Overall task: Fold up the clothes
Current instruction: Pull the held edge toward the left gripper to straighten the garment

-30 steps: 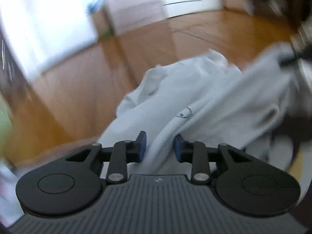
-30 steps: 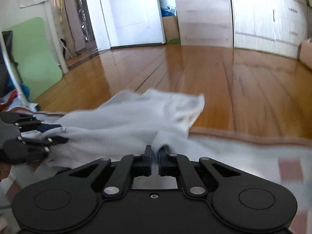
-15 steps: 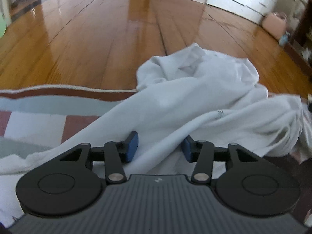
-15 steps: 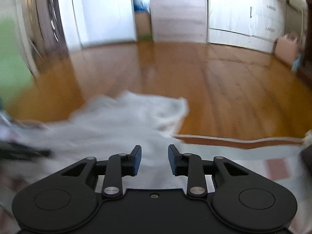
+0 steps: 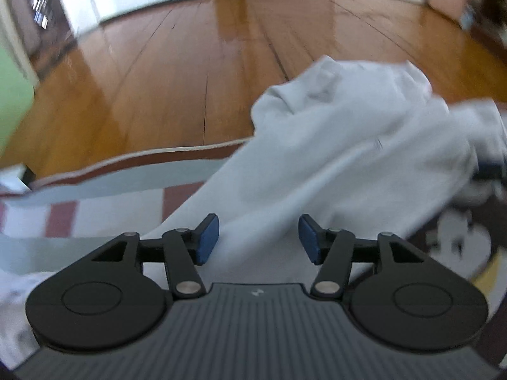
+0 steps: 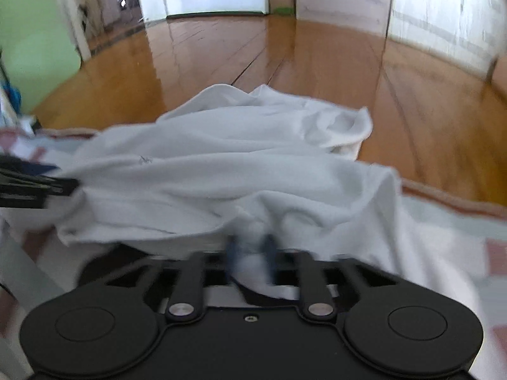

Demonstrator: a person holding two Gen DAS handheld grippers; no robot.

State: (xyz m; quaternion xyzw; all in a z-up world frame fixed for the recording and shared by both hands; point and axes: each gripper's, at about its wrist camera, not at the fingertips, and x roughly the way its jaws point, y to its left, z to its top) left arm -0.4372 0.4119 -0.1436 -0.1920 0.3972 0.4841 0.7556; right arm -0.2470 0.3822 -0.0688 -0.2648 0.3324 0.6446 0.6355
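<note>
A crumpled white garment (image 5: 332, 145) lies half on a patterned mat and half on the wooden floor. My left gripper (image 5: 258, 239) hangs over its near edge. Its jaws are opening, and the cloth passes loosely between the blue pads (image 5: 207, 237) without being pressed. In the right wrist view the same garment (image 6: 237, 164) spreads ahead in folds. My right gripper (image 6: 250, 251) is shut on a bunched fold at its near edge, the fingertips blurred. The left gripper's fingers (image 6: 31, 183) show at the garment's left side.
A mat (image 5: 104, 202) with pale, grey and reddish squares and a red-brown border covers the near ground. Glossy wooden floor (image 6: 285, 57) stretches beyond it. A green board (image 6: 35, 41) stands at the left, white cabinets (image 6: 443, 9) at the far right.
The left jaws have spread steadily wider over the cloth. The right jaws went from shut to open, then shut again on a fold. Both views have shifted sideways.
</note>
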